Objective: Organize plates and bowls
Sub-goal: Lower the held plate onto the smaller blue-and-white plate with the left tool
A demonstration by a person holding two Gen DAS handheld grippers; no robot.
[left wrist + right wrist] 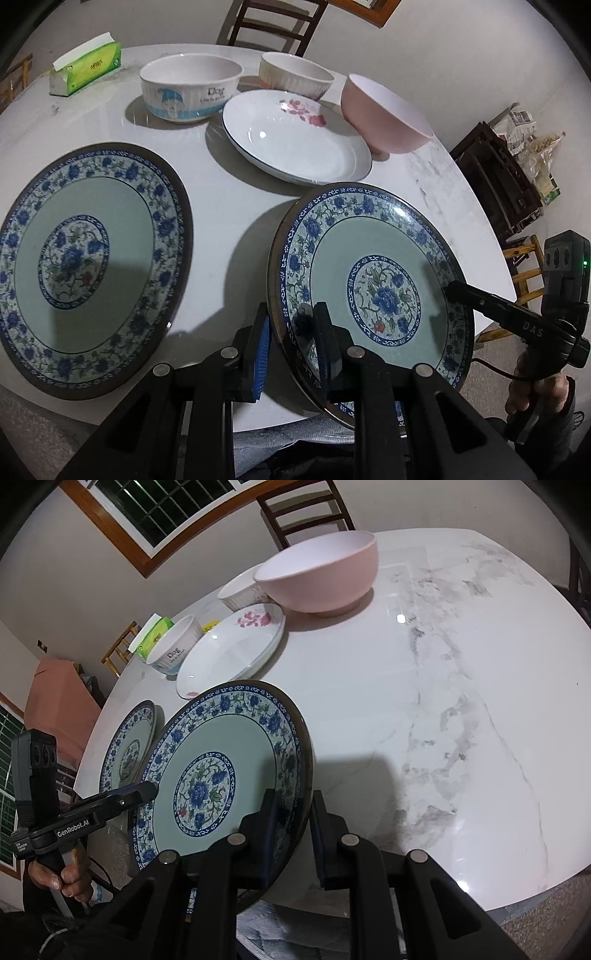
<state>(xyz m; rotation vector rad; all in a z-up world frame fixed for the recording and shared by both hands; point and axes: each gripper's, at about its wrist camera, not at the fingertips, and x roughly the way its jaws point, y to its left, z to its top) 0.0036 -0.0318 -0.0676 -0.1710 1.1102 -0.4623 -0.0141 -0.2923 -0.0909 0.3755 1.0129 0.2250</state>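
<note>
I am looking down across the round white marble surface (461, 686), the largest thing here. On its left near part the big blue floral plate (85, 266) is lying flat, face up. Just right of it, at the near edge, the smaller blue floral plate (373, 291) is sitting tilted, its near rim raised and hanging out past the surface edge, its face turned up toward me; being round, it is showing no long axis, only that slant.

Farther back the white plate with pink flowers (295, 136) is lying flat, its far right rim close to the pink bowl (384, 114), which is standing upright near the far right. Behind the white plate the ribbed cream bowl (295, 75) is standing upright, and to its left the white cartoon bowl (188, 88) is doing the same, mouth up. A green tissue pack (86, 68) is lying at the far left.

My left claw (295, 339) is pinching the near left rim of the smaller blue plate, one finger above the face and one below. My right claw (295, 830) is pinching the same plate's near right rim, fingers nearly pressed together on either side of it.
</note>
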